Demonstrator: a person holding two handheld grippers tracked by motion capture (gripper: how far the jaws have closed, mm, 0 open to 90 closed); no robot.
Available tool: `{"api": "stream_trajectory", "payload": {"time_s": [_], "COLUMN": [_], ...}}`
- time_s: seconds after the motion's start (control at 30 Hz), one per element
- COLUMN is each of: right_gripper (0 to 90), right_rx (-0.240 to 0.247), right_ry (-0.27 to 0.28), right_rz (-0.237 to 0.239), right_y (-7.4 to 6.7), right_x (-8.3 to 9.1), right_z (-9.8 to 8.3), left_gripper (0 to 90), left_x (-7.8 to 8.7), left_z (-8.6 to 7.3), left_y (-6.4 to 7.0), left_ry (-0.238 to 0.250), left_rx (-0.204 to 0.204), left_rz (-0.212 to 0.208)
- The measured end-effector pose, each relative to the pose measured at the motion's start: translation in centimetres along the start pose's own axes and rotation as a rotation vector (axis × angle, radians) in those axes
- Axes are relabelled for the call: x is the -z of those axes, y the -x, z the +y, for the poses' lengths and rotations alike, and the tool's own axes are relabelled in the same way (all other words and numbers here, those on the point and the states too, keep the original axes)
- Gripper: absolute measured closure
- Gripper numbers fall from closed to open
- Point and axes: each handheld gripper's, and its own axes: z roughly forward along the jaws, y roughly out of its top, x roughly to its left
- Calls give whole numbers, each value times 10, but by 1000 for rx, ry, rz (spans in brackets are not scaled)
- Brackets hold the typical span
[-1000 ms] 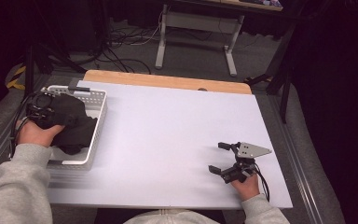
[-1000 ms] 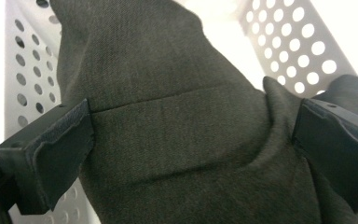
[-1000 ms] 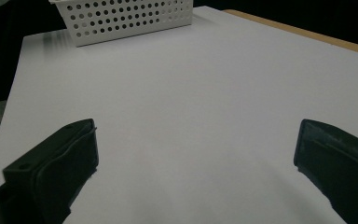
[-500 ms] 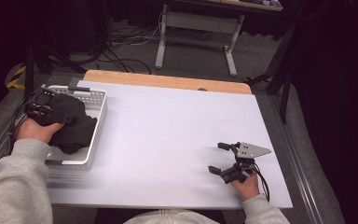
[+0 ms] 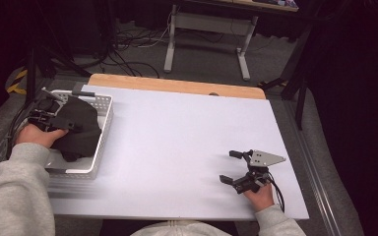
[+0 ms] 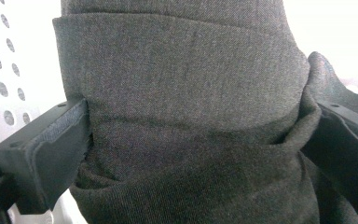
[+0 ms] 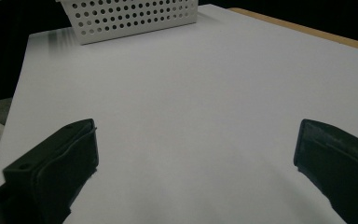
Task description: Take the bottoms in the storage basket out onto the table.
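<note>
A dark grey cloth (image 5: 81,130) lies bunched in a white perforated basket (image 5: 106,129) at the table's left edge. My left gripper (image 5: 63,118) reaches into the basket from the left, its jaws pressed against both sides of a thick fold of the cloth (image 6: 186,84). In the left gripper view my left gripper (image 6: 199,122) has that fold packed between the jaws, with the basket's wall (image 6: 0,79) behind it. My right gripper (image 5: 227,166) rests low over the table's near right part, open, with nothing between its fingers. It (image 7: 196,135) faces the bare white tabletop (image 7: 191,84).
The basket (image 7: 130,16) shows far off in the right gripper view. A wooden strip (image 5: 177,86) runs along the table's far edge. Beyond it are table legs (image 5: 170,44) and cables on the floor. Metal rails (image 5: 307,162) border the table's right side.
The left hand and the cloth have shifted slightly inside the basket. The right gripper has not moved.
</note>
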Motion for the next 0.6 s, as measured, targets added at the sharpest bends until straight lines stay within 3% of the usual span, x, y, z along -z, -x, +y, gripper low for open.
{"api": "stream_trajectory", "payload": {"time_s": [0.43,0.6], "right_gripper": [6,6], "right_rx": [-3,-1], "right_ry": [-2,-2], "right_rz": [4,6], "right_y": [0,0], "right_x": [-1,-1], "right_z": [0,0], "left_gripper": [0,0], "left_x": [-12,-16], "left_z": [1,-2], "left_y": [3,4], "left_ry": [-16,-7], "left_rx": [-55,-51], "left_rz": [-12,-33]}}
